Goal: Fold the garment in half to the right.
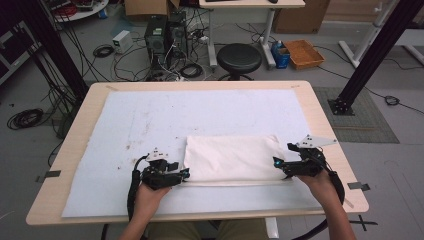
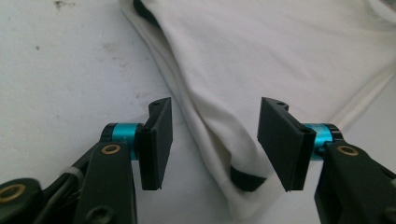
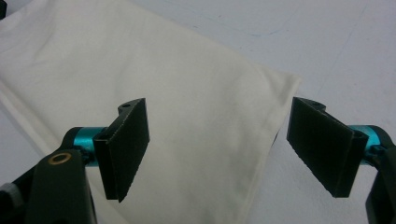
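A folded white cloth lies flat on the near half of the table's pale blue mat. My left gripper sits at the cloth's near left corner, jaws open. In the left gripper view that gripper straddles the cloth's layered corner, where a dark gap shows between the layers. My right gripper rests at the cloth's right edge, also open. In the right gripper view the gripper has the cloth's side edge between its spread pads, with nothing pinched.
The wooden table edge frames the mat, which carries small brown stains at the left. Beyond the table stand a black stool, computer towers with cables, and a box. Black frame posts rise at both sides.
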### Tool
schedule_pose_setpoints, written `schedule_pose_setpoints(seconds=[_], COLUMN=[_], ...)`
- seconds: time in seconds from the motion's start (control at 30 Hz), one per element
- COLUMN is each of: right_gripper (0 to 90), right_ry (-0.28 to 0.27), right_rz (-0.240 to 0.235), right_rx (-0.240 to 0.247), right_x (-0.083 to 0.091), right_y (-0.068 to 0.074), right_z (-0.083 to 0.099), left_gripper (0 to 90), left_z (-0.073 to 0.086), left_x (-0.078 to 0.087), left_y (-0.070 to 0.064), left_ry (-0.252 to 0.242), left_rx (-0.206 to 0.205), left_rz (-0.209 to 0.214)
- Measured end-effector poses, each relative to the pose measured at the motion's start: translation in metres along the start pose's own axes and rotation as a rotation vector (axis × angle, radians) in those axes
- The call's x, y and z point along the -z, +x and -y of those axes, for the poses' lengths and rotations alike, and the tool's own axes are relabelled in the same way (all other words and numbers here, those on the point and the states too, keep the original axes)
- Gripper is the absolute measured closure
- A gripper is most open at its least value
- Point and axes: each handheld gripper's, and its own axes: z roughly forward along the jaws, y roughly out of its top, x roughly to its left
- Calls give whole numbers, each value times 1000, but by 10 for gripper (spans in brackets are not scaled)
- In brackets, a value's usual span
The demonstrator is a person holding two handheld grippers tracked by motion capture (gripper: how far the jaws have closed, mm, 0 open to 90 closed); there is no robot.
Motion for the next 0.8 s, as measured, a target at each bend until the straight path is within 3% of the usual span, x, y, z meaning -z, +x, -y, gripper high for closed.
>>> schedule_pose_setpoints(seconds=[0.2,0.3,0.5,0.63,0.8], right_gripper=[208,209,208,209,208], right_ry=[4,-2,-1,14,28], right_rz=[0,0,-25,-57,-94], right_rx=[5,20,55,77,99], right_x=[-1,-1,-6,-22,-49], right_y=[1,4,17,26,37], right_z=[-1,-3,-17,-31,-68], left_gripper=[608,654,825,844,847], left_z=[4,3,2,1,0], left_x=[-1,0,1,3,3], left_y=[-6,-9,-13,-12,-9], left_ry=[0,25,56,78,91], left_rx=[-59,-87,-71,-70,-79], left_rz=[-74,-95,-52,-23,-2])
